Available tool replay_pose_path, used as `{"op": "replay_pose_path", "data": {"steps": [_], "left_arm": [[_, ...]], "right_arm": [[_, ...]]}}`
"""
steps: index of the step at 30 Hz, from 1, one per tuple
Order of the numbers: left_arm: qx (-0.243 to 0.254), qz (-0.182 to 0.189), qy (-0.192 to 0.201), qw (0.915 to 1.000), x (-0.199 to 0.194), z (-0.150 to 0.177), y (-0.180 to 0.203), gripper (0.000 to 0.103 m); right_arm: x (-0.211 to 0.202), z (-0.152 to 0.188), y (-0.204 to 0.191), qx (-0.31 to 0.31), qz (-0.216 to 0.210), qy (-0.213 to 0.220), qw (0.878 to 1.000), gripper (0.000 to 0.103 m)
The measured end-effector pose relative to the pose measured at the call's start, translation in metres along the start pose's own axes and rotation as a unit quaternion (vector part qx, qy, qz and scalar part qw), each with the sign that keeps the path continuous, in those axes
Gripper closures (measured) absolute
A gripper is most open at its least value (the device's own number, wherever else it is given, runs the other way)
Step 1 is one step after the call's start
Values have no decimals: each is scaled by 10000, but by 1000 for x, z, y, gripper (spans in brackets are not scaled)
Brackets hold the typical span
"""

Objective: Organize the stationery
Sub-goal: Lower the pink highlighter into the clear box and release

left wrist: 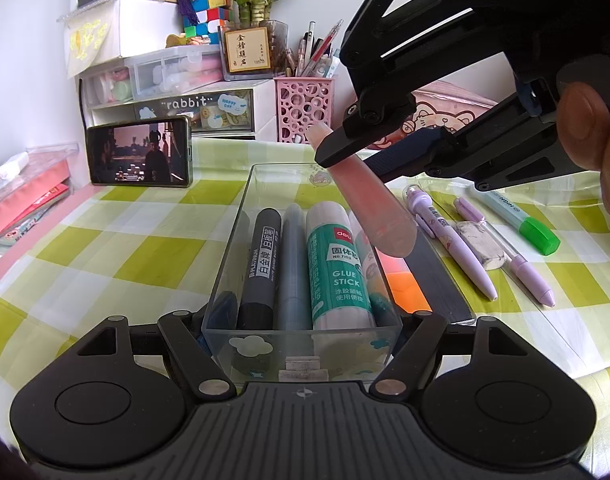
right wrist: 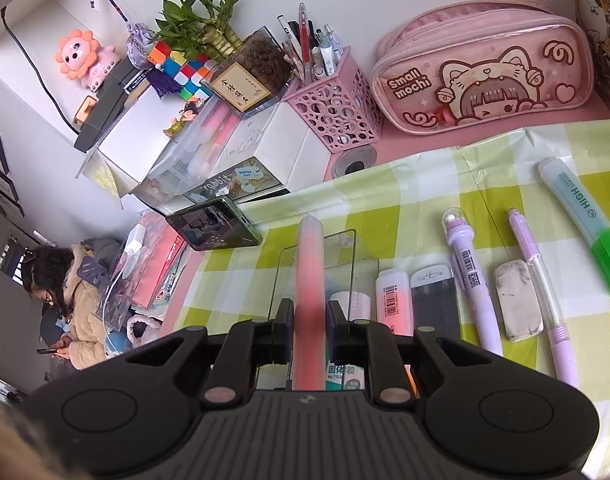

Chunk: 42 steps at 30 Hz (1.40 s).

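Right gripper [right wrist: 311,334], jaws narrowed and clamped on a pink highlighter [right wrist: 311,276] that projects forward between the fingers, tip pointing away. In the left wrist view the same highlighter [left wrist: 375,204] hangs tilted above the right side of a clear plastic tray [left wrist: 249,200]. Left gripper [left wrist: 303,330], jaws set wide and pressed against the tray's near end from both sides. Inside the tray, lying lengthwise side by side: a black whiteboard marker [left wrist: 261,264], a grey pen [left wrist: 293,264] and a glue stick [left wrist: 337,268]. Just right of the tray, on the green checked cloth [left wrist: 105,264]: two purple pens [left wrist: 453,240], [left wrist: 517,256], a worn eraser [left wrist: 481,244] between them, and a green-capped highlighter [left wrist: 521,220] beyond. Behind, against the wall: a phone [left wrist: 139,156], a pink pen holder [left wrist: 305,110] and a pink pencil case [right wrist: 485,68].
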<state>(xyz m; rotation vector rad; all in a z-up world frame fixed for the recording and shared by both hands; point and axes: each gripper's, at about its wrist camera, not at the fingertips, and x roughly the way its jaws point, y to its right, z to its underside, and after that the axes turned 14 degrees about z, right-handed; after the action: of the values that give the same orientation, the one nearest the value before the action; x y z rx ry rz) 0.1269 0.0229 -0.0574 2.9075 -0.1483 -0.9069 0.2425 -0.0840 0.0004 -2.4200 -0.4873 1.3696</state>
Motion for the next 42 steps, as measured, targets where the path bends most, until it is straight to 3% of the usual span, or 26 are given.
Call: {"op": "replay_pose_path", "data": {"steps": [26, 42], "left_arm": [[0, -2, 1, 10000, 0, 0, 1, 30], [2, 0, 3, 10000, 0, 0, 1, 30]], "right_arm": [[43, 1, -25, -531, -146, -791, 9953, 67], [44, 6, -25, -734, -224, -926, 9927, 66]]}}
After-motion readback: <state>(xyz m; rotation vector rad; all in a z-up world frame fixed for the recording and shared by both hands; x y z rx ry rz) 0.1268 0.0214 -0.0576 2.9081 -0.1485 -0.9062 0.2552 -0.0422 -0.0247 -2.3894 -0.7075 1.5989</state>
